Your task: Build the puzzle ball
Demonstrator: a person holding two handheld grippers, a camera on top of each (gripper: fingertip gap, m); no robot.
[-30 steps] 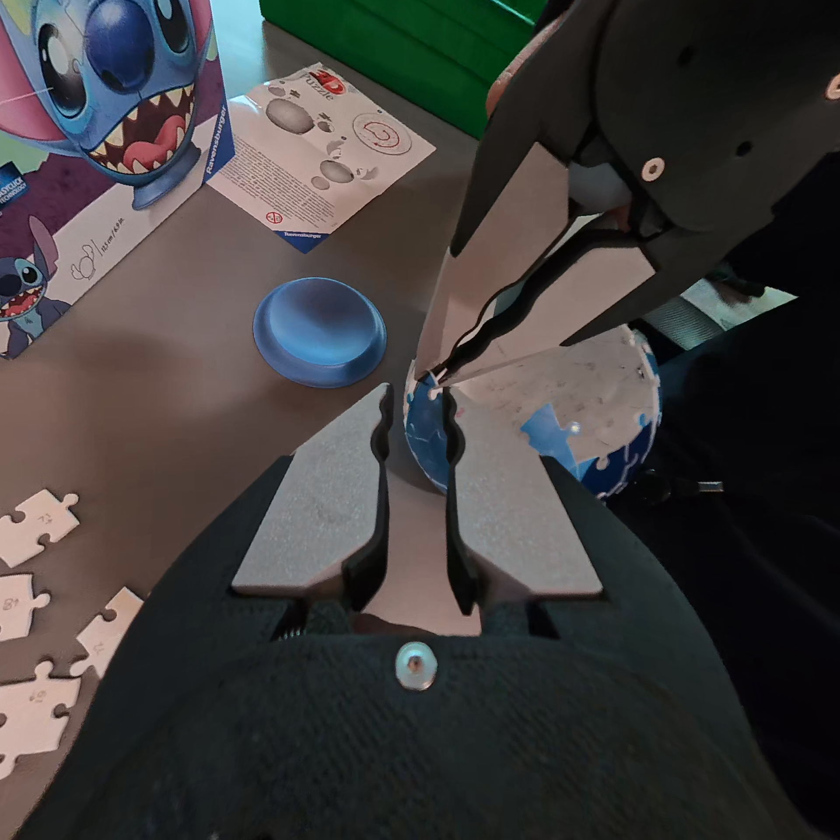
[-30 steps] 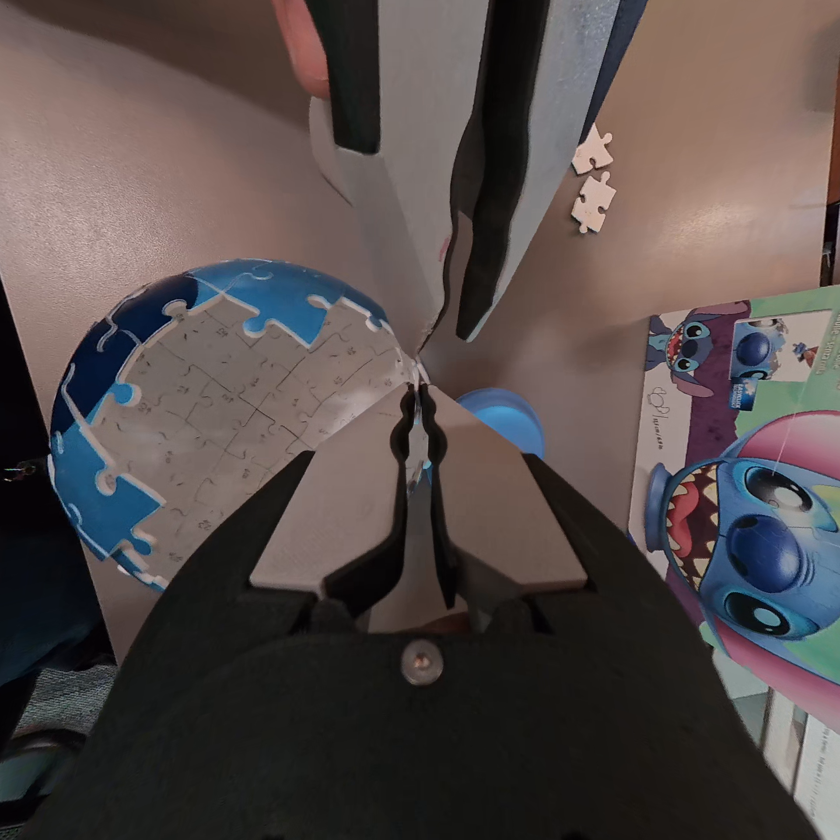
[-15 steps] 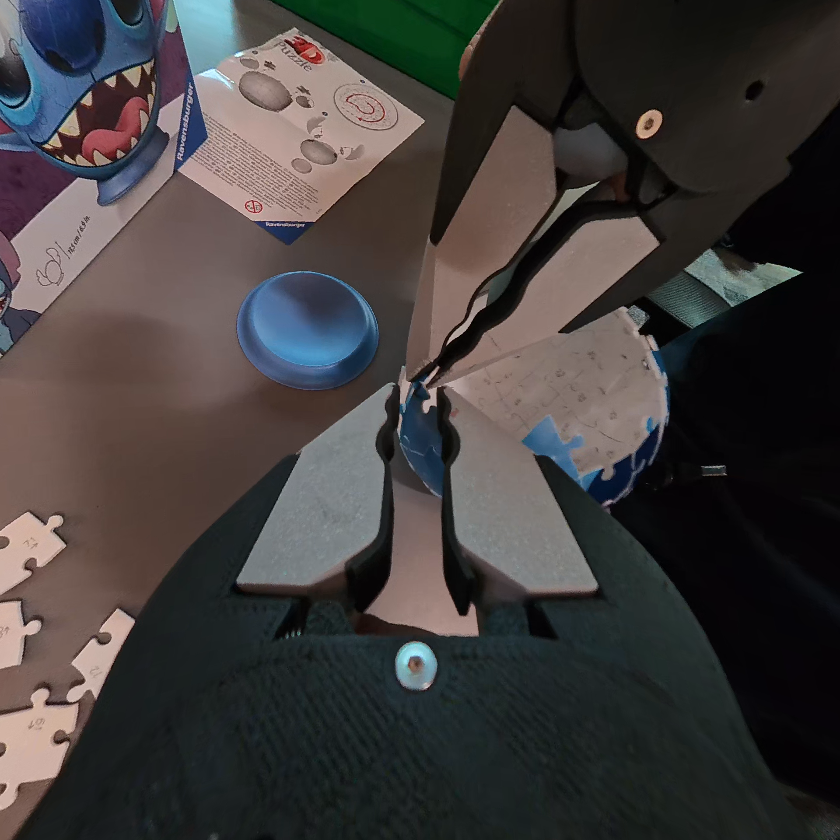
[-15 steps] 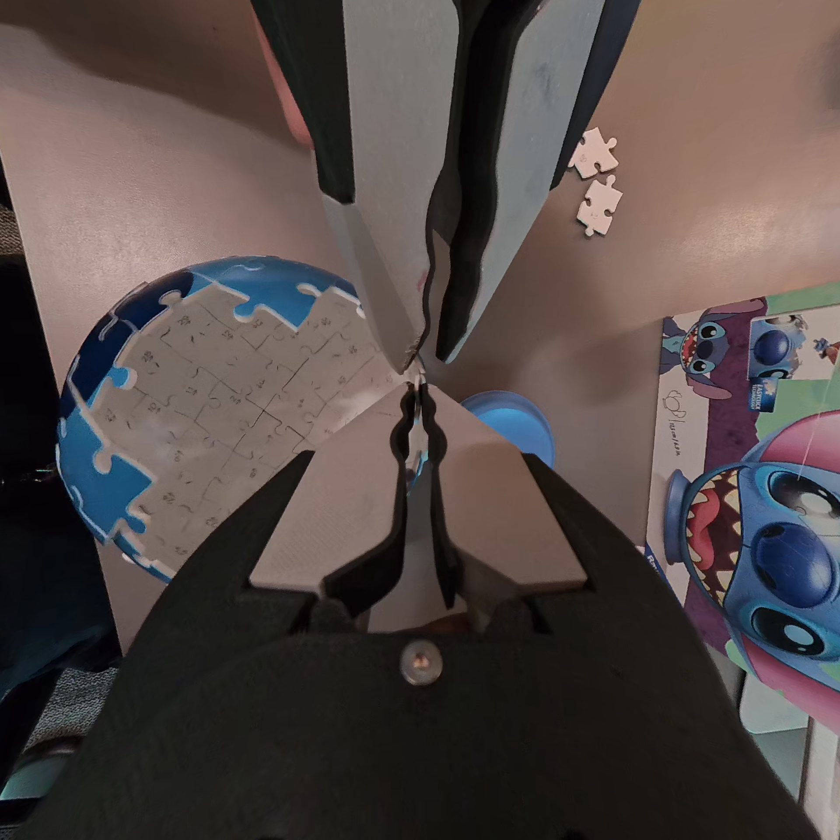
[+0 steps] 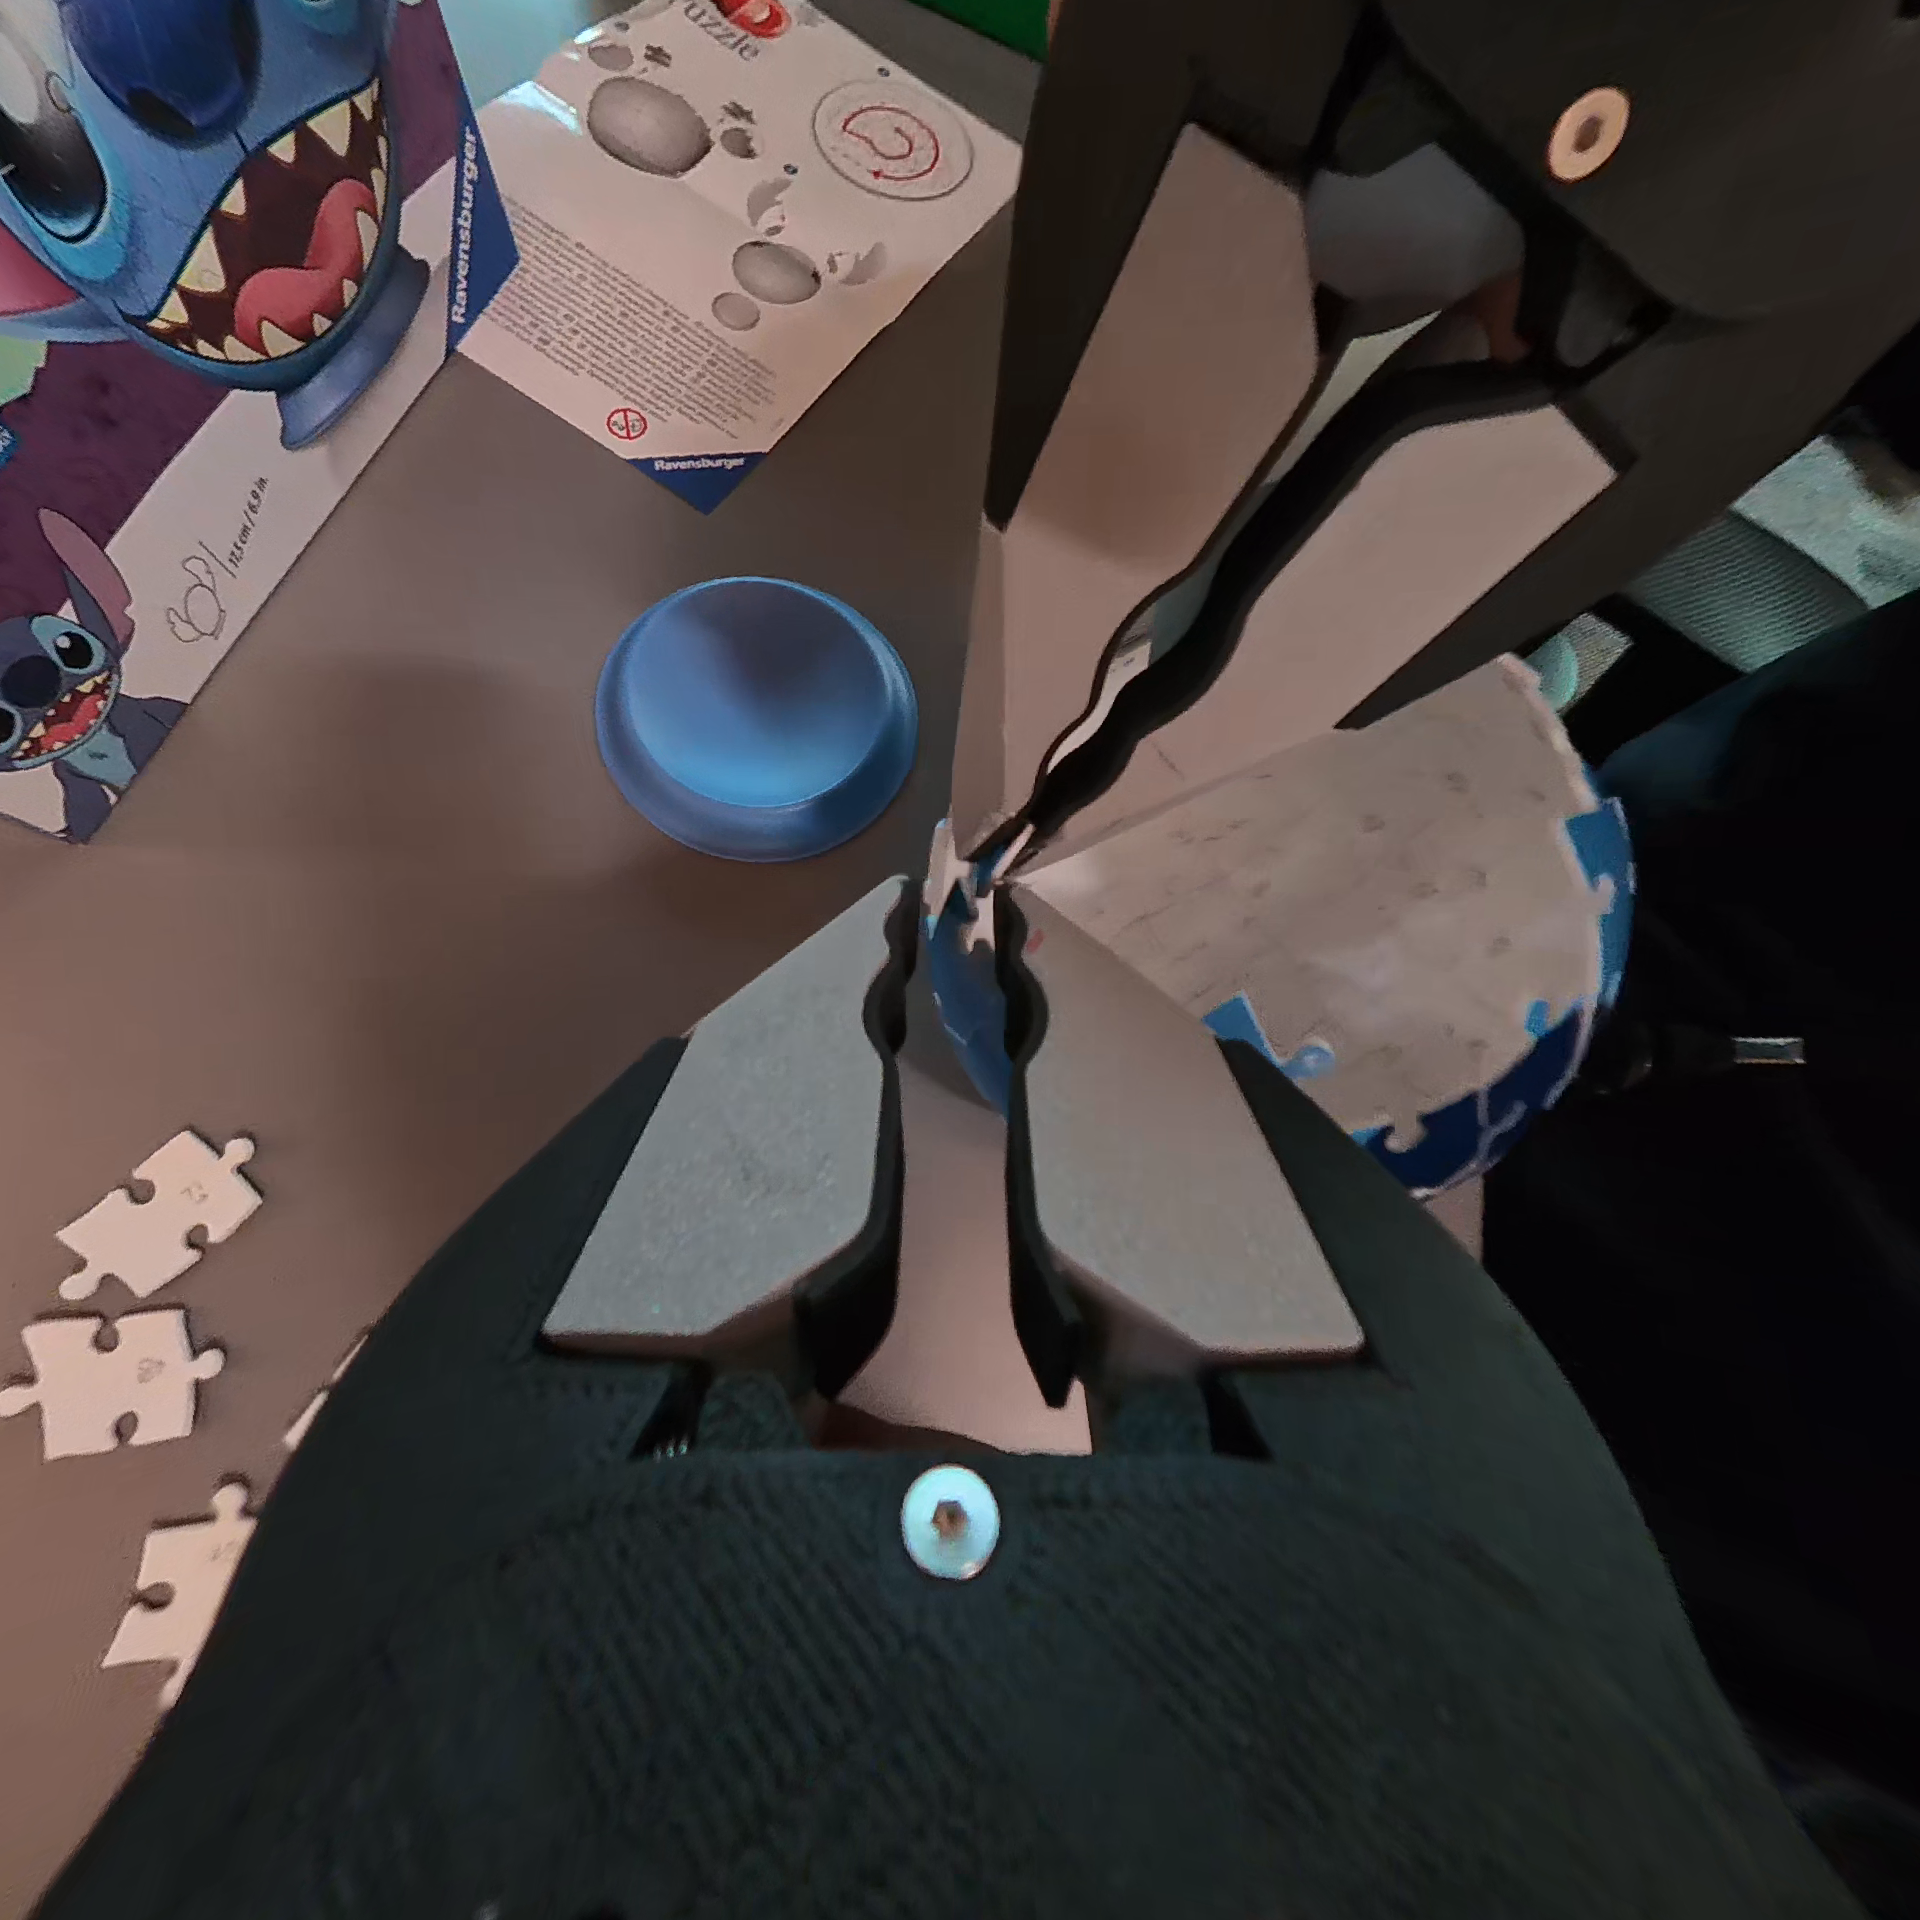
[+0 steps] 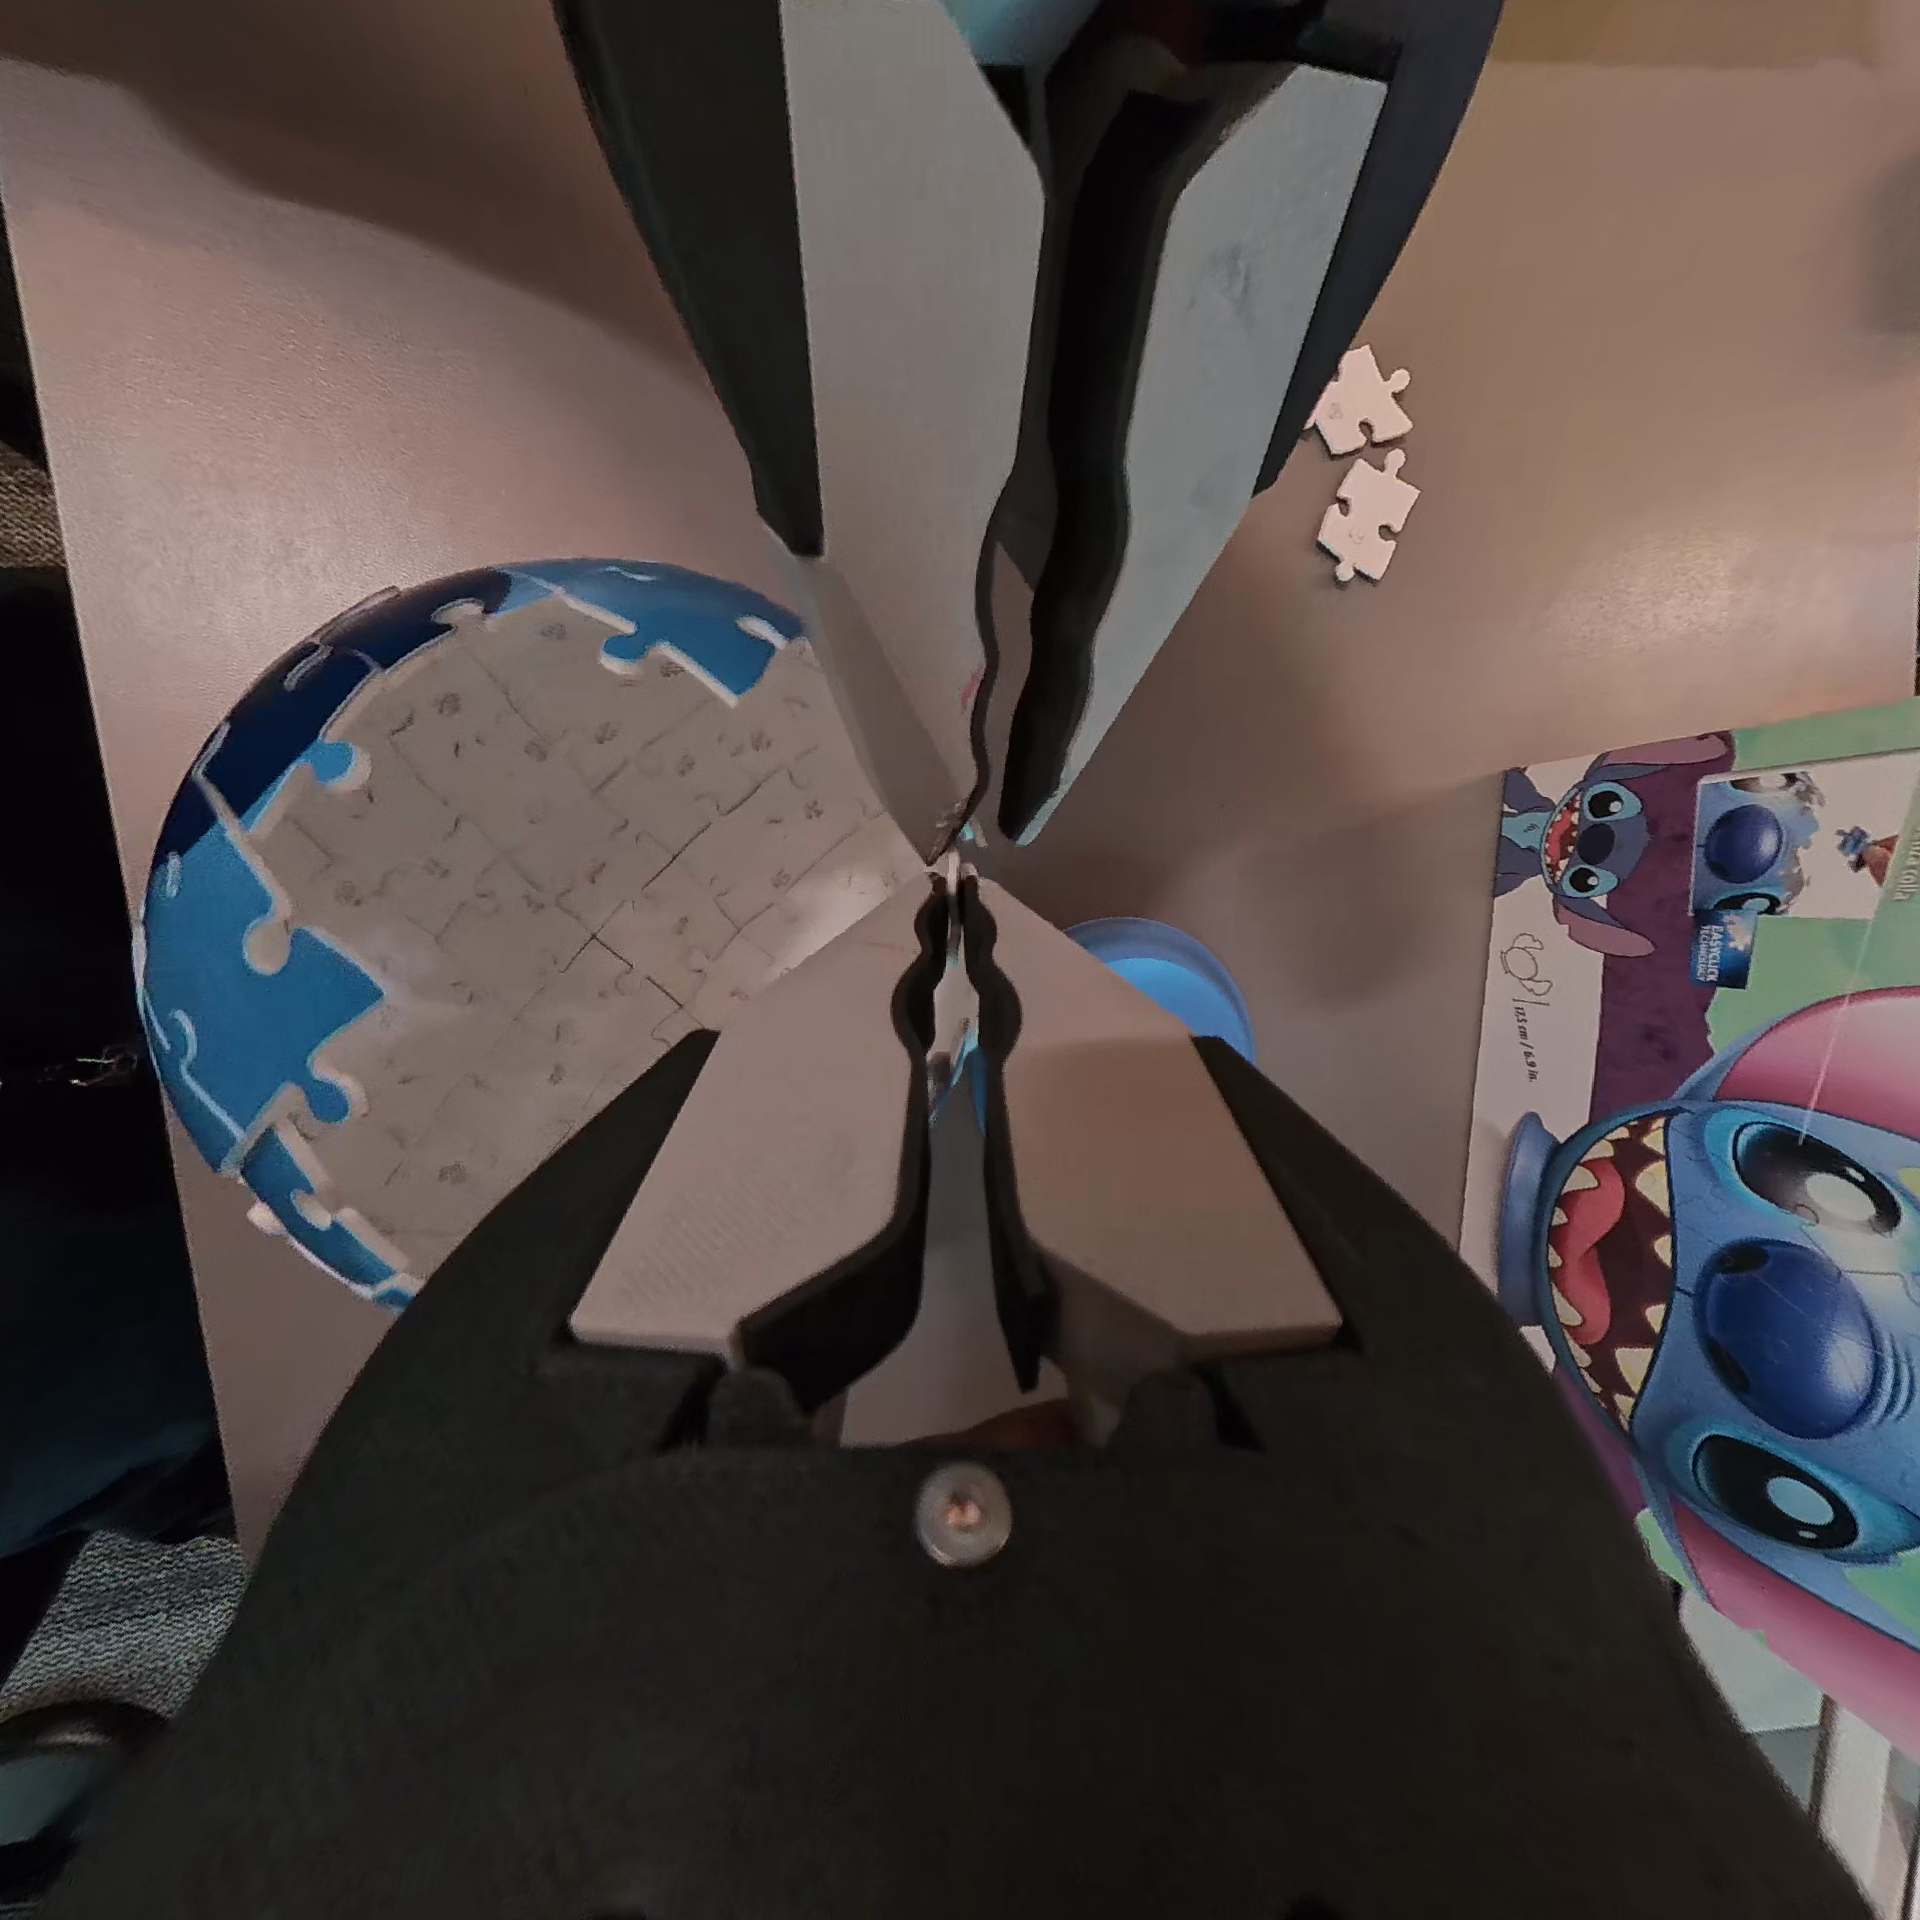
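- Both grippers meet at one spot on the rim of the half-built puzzle ball (image 6: 499, 894), an open shell with its pale numbered inside showing and blue faces outside, sitting near the table (image 5: 436, 935) edge.
- The left gripper (image 5: 954, 896) has its fingers narrowly parted around the shell's edge, blue outer surface showing in the gap; they straddle the wall but I can't say they actually clamp it.
- The right gripper (image 6: 954, 885) comes in from the opposite side, fingers drawn almost together on something thin and pale at the rim. It looks like a puzzle piece pinched edge-on, though at this angle it could be the rim itself.
- The relation that matters: the shell's body lies to the right of the left gripper and to the left of the right one, so both tips bear on the same edge, nose to nose, nearly touching.
- My read is that a piece is being seated, and the next push has to run along the rim's curve, not across it.
- Containers: the blue stand (image 5: 756, 717) lies just beyond the tips, nothing in it. The puzzle box (image 6: 1704, 1091) holds nothing visible.
- Loose white pieces (image 5: 125, 1351) lie face down well to the left; an instruction sheet (image 5: 727, 249) lies past the stand.
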